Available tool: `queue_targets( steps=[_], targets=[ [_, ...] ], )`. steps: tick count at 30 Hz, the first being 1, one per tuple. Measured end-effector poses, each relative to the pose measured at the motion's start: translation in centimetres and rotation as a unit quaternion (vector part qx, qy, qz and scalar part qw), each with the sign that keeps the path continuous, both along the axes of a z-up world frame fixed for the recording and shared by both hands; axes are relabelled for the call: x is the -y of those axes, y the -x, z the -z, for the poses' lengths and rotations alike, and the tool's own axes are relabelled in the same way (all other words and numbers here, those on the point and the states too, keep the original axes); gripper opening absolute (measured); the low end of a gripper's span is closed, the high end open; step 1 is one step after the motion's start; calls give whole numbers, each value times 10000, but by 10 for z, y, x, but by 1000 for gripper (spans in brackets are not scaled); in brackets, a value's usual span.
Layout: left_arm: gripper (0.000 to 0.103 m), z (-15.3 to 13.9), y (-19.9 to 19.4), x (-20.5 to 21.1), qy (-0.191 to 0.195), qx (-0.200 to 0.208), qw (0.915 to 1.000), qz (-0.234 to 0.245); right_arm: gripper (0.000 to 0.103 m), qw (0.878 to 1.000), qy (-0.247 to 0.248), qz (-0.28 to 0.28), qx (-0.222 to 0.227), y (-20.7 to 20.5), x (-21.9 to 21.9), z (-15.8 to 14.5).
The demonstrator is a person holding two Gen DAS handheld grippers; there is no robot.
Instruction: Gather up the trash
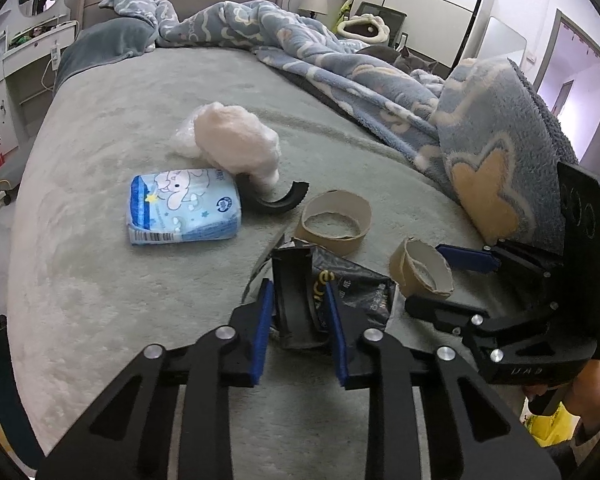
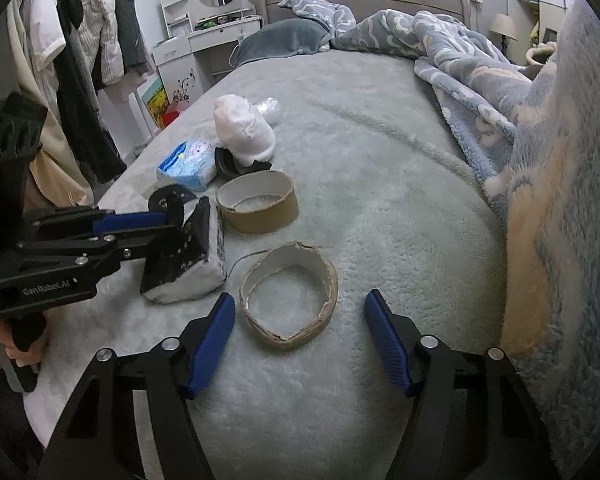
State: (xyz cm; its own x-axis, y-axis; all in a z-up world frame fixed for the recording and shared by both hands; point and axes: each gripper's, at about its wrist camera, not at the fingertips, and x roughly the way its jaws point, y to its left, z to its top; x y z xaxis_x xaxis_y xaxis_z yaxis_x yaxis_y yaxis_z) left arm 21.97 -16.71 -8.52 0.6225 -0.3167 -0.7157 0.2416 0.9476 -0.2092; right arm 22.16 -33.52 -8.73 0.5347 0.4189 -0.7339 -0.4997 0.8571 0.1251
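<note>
My left gripper (image 1: pixel 298 314) is shut on a black-wrapped packet (image 1: pixel 296 300) that rests on the grey-green bedspread; the right wrist view shows that packet (image 2: pixel 188 264) with a white underside, clamped by the left gripper (image 2: pixel 168 228). My right gripper (image 2: pixel 302 336) is open, its blue pads on either side of a torn cardboard ring (image 2: pixel 288 300) without touching it. The left wrist view shows the same ring (image 1: pixel 420 272) between the right gripper's (image 1: pixel 424 276) fingers.
A wider cardboard ring (image 2: pixel 258 200), a blue tissue pack (image 1: pixel 184 208), a black curved piece (image 1: pixel 278 200) and a white fluffy bundle (image 1: pixel 236 140) lie further up the bed. A blue cloud-pattern blanket (image 2: pixel 560 200) is heaped along the right. Something yellow (image 1: pixel 548 424) shows at lower right.
</note>
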Motion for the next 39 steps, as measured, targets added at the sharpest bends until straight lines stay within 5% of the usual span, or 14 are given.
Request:
queue_targets(
  steps=[7, 12, 25, 39],
  targets=[
    [22, 0, 0, -1, -52, -47, 10000, 62, 60, 9999, 73, 69, -90, -6, -2, 4],
    [21, -6, 4, -3, 21, 40, 9999, 119, 46, 9998, 76, 157, -123, -9, -3, 2],
    [21, -32, 15, -35, 111, 535, 9985, -55, 45, 9988, -221, 413, 163, -20, -16, -29],
    [21, -26, 14, -115, -90, 275, 9969, -737, 45, 9992, -226, 22, 333, -34, -93, -52]
  ],
)
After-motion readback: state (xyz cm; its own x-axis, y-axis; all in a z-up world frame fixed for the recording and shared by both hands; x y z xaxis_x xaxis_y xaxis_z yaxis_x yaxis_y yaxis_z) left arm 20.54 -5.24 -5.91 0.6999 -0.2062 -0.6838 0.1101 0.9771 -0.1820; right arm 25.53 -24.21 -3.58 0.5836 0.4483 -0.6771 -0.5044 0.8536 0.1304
